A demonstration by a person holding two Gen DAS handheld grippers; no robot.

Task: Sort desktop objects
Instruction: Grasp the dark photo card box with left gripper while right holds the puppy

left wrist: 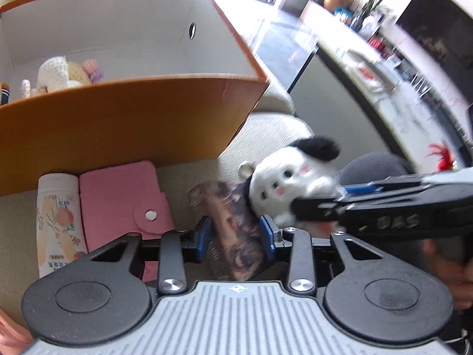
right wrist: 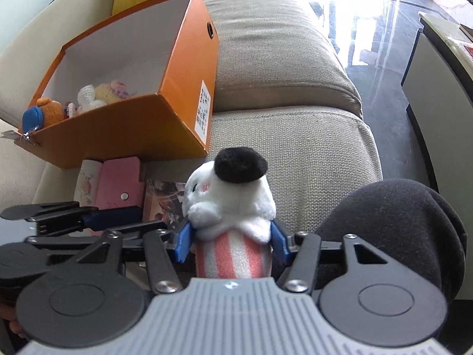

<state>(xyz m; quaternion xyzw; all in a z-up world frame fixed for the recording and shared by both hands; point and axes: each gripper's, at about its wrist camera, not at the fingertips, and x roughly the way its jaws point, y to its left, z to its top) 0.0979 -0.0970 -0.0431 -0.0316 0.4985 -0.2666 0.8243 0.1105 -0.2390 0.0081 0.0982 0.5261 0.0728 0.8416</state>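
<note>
My right gripper (right wrist: 230,244) is shut on a white plush toy (right wrist: 230,195) with a black ear, its blue pads pressing the pink-striped body. In the left wrist view the same plush toy (left wrist: 289,183) sits in the right gripper (left wrist: 319,199), which reaches in from the right. My left gripper (left wrist: 235,236) has its blue pads against both edges of a dark patterned card (left wrist: 233,230) on the sofa seat. That card (right wrist: 165,198) lies just left of the plush, beside the left gripper (right wrist: 147,219). An orange box (left wrist: 118,124) (right wrist: 183,88) stands open behind, with several crocheted toys inside.
A pink snap wallet (left wrist: 118,204) (right wrist: 118,183) and a white peach-print bottle (left wrist: 57,222) (right wrist: 85,183) lie in front of the box. Everything rests on a beige sofa (right wrist: 280,74). A person's dark-clothed knee (right wrist: 399,224) is at the right. A low table (right wrist: 437,59) stands beyond the sofa edge.
</note>
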